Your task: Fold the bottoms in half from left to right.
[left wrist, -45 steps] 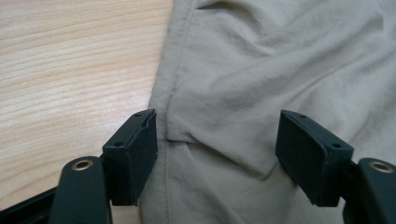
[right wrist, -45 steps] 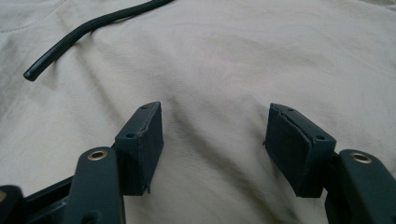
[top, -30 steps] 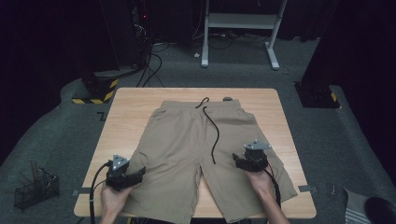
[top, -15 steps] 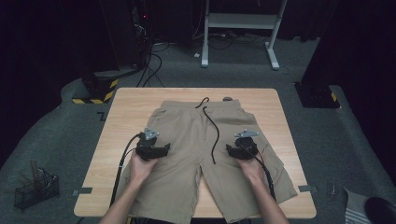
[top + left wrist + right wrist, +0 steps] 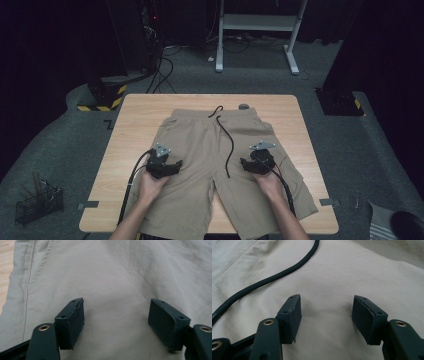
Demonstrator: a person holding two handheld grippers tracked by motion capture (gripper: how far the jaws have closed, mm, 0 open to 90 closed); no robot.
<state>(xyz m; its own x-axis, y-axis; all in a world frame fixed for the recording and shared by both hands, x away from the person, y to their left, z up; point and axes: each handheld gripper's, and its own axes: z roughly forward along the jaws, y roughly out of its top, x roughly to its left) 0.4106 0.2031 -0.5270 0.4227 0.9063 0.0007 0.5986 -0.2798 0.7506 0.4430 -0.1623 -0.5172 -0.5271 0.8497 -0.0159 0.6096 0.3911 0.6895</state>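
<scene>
Both grippers are set on the khaki shorts (image 5: 212, 165), spread flat on the table (image 5: 300, 115). The left gripper (image 5: 167, 167) and right gripper (image 5: 252, 162) have jaws spread wide over bare fabric, nothing held; the right's have just been opening. One fabric layer should be pinched, clear of the drawstring (image 5: 226, 140) beyond.

Bare table (image 5: 135, 120) left; black drawstring (image 5: 227, 145) crosses shorts (image 5: 200, 145)
</scene>
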